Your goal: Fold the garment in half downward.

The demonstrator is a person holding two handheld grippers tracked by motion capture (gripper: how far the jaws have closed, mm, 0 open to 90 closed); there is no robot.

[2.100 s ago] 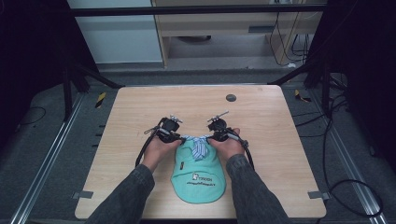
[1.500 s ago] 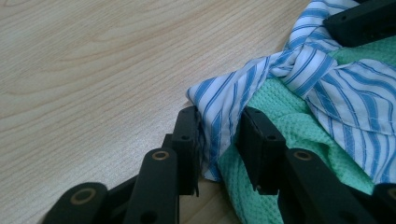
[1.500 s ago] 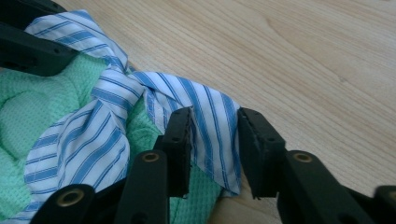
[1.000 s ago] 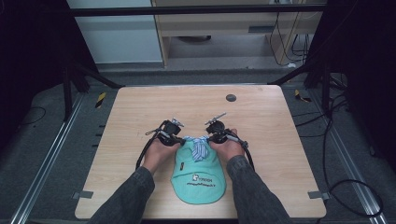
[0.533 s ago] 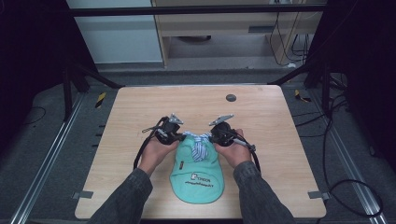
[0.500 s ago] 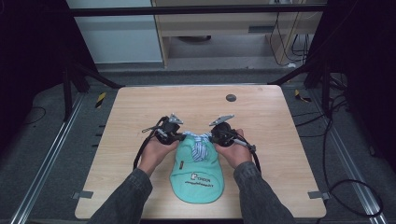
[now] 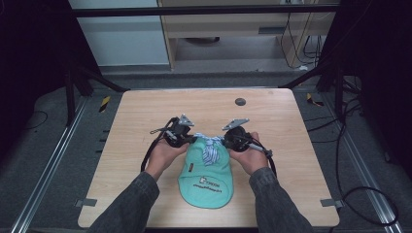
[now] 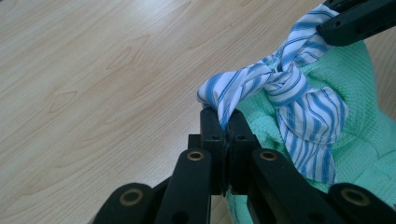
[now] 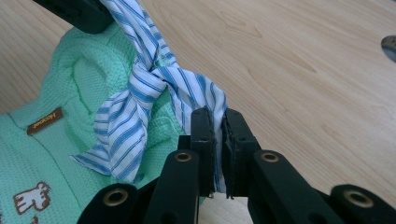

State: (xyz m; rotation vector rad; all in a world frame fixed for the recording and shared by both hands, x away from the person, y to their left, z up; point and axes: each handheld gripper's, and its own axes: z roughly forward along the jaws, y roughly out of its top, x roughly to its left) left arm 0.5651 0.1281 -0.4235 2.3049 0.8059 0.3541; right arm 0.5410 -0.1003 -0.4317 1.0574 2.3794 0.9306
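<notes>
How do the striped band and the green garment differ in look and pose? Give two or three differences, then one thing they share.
The striped band is blue and white; the green garment is plain mint with a small label and a printed picture. The band is thin and tied in a knot; the garment is broad. The band is pulled between the left gripper and the right gripper; the garment mostly lies on the table. Both are soft cloth, joined together.

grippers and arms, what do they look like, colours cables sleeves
Both the left gripper and the right gripper have matte black jaws built from bolted links with brass-coloured pivot rings. In the high view each carries a grey three-cornered plate on top and trails a black cable. The person wears dark grey-blue long sleeves.
</notes>
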